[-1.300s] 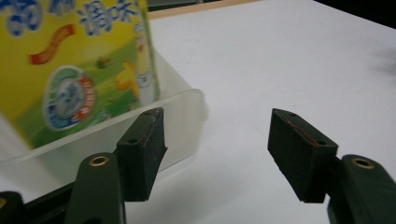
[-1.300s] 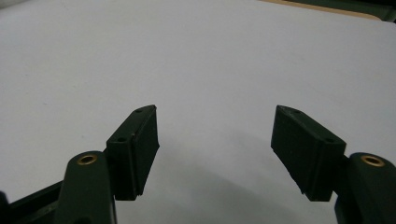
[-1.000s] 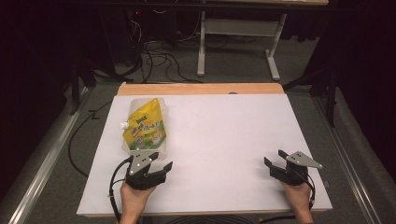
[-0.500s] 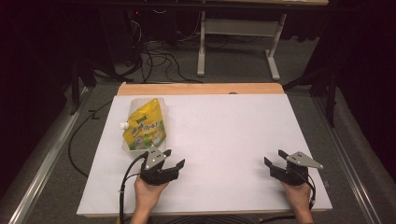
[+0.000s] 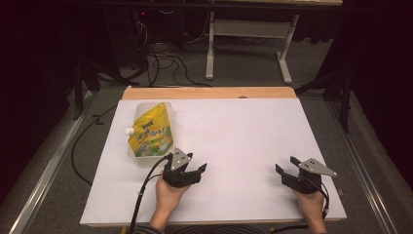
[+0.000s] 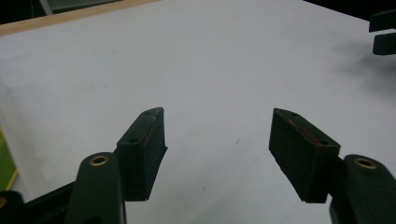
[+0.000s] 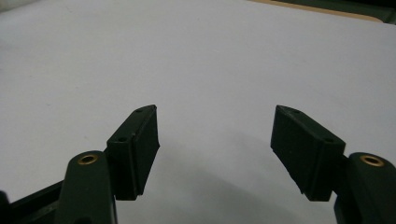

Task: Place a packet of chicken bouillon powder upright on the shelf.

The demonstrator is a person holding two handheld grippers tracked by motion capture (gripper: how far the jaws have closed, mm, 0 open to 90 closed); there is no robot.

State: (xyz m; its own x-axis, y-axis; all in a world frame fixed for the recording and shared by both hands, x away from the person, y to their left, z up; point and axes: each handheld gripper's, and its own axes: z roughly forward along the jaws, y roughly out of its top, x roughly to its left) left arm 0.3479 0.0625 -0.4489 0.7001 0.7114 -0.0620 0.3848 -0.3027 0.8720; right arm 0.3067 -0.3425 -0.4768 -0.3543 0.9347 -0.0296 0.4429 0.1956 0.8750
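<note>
The pouch [image 5: 150, 135] looked like shiny, crinkly plastic. Beside it the bench [image 5: 243, 136] top was smooth, matt white, with a bare wood strip [image 5: 209, 93] behind. The fingers [image 6: 142, 149] were dull black plastic.

A white-topped table [image 5: 243, 141] carries a yellow spouted pouch [image 5: 150, 134], seemingly lying flat.

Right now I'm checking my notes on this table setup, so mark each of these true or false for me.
1. The yellow pouch lies flat on the white table. True.
2. The left claw grips the pouch. False: its jaws stand open, with nothing between them.
3. The right claw is shut. False: it is open and holds nothing.
4. The pouch's white cap points to the table's left edge. True.
</note>
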